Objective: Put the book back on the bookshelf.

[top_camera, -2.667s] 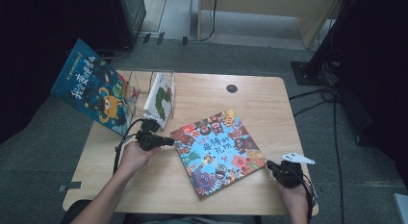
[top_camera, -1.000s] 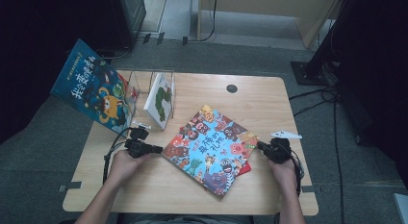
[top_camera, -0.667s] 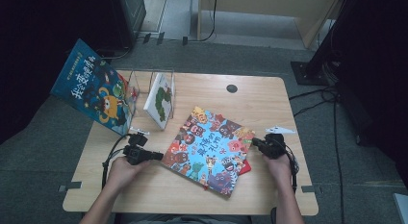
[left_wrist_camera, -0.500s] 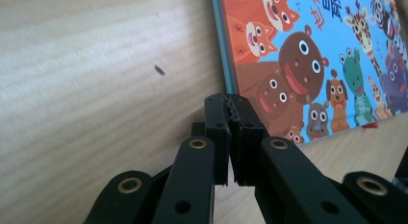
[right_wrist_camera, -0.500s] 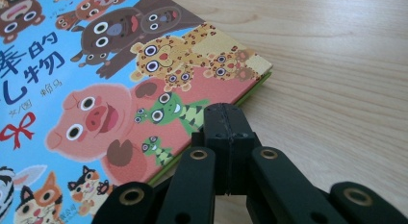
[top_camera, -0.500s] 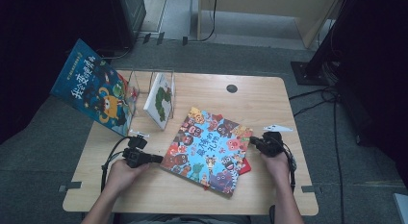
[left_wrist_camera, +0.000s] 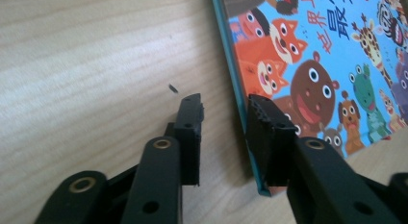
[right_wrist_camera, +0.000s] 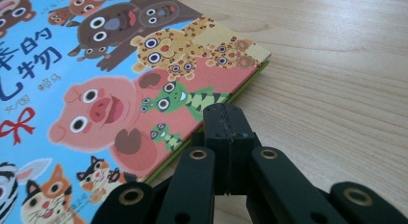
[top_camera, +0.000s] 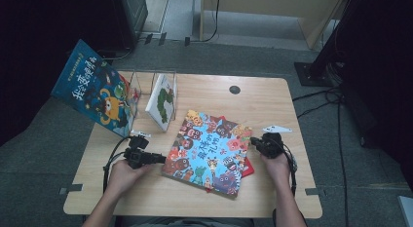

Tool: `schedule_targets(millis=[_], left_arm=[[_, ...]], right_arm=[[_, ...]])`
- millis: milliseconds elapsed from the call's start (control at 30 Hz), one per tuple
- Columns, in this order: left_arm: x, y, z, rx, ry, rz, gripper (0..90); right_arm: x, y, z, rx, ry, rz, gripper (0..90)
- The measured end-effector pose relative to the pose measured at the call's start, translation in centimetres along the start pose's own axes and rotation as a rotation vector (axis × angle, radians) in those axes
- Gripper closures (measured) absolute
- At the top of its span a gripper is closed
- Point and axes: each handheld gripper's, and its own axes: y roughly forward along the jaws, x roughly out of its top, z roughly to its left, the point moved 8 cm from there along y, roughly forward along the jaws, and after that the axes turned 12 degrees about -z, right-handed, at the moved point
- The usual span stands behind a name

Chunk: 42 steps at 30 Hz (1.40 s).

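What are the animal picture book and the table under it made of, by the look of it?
The animal picture book looks like a hardcover: stiff printed board with a slightly glossy cover, judging by its thick green edge in the right gripper view. The table looks like pale wood or wood-look laminate, matt, with visible grain; which one I cannot tell.

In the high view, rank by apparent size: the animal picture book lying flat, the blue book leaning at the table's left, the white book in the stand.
1. Animal picture book.
2. Blue book; raised toward the camera, so its rank against the first is unsure.
3. White book, smallest, seen partly edge-on.
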Motion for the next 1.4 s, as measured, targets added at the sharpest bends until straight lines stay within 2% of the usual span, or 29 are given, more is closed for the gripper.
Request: schedule_targets(millis=[133,333,400,467,600,833,1067,1267,1400], left_arm=[[0.7,0.2,0.3,0.002,0.012,-0.007,60.3],[1.7,0.7,0.4,-0.002,0.025,-0.01,57.2],[2.2,1.0,0.3,-0.012,0.023,-0.015,56.3],[2.5,1.4,0.2,-0.016,0.025,-0.012,52.7],[2.9,1.9,0.1,-0.025,0.023,-0.008,51.1],[3.8,2.6,-0.3,-0.044,0.035,-0.005,48.3],[4.2,3.6,-0.3,-0.048,0.011,0.013,46.0],[4.4,4.2,-0.4,-0.046,0.022,0.022,45.1],[4.6,4.4,-0.4,-0.045,-0.028,0.015,44.4]], right_arm=[[-0.1,-0.6,0.4,0.012,-0.003,-0.015,90.0],[-0.5,-1.3,1.6,0.039,-0.027,-0.026,90.0],[-0.6,-1.4,1.8,0.041,-0.026,-0.027,90.0],[-0.9,-1.8,2.2,0.036,-0.046,-0.015,89.7],[-1.1,-2.2,2.5,0.044,-0.041,-0.02,89.8],[-2.1,-2.6,3.6,0.074,-0.037,0.002,90.0],[-2.7,-2.9,3.9,0.081,-0.041,0.017,90.0],[-2.8,-3.0,3.9,0.084,-0.047,0.015,90.0],[-2.8,-3.0,3.9,0.083,-0.048,0.015,90.0]])
